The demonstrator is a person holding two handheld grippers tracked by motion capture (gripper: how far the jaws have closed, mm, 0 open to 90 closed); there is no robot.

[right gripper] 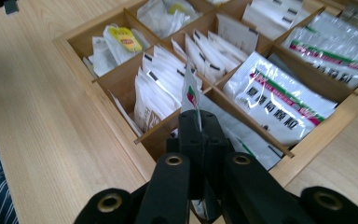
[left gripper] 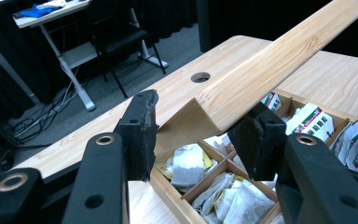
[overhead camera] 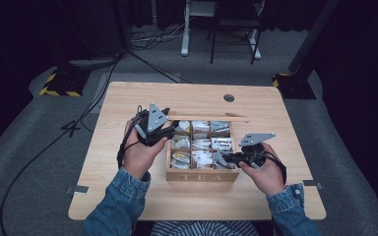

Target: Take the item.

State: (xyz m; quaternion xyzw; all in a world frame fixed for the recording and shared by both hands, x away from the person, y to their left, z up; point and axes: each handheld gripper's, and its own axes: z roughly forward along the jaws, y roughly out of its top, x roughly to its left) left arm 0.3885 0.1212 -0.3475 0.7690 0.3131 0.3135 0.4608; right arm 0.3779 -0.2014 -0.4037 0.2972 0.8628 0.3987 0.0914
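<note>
My right gripper point(right gripper: 199, 122) is closest to me. Its two black jaws are squeezed tight on a small white packet point(right gripper: 191, 95) with a bit of red and green on it. The packet stands up thin between the jaws, right at the near edge of the tea box point(overhead camera: 203, 175). From above, this gripper point(overhead camera: 222, 158) sits at the box's front right corner, in my right hand point(overhead camera: 265, 173).

The box is made of wood and has the word TEA on its front. It sits near the middle of the table point(overhead camera: 128, 191). Inside are little wooden walls that make many small rooms. The rooms are full of tea bags point(right gripper: 161, 84) and shiny packets point(right gripper: 279, 100). One bag has a yellow tag point(right gripper: 123, 38).

My left gripper point(left gripper: 198, 135) is a bit farther off, at the back left corner of the box. Its jaws are wide apart. The corner of the wooden lid point(left gripper: 261, 74) sits between them. The lid is lifted up and tilted over the box. I cannot tell if the jaws touch it. My left hand point(overhead camera: 139, 153) holds this gripper point(overhead camera: 170, 129).

Farther back the table has a round hole point(overhead camera: 229, 98). Past the table are a gray floor point(overhead camera: 29, 147), cables point(overhead camera: 86, 105) and a chair point(left gripper: 121, 39).
</note>
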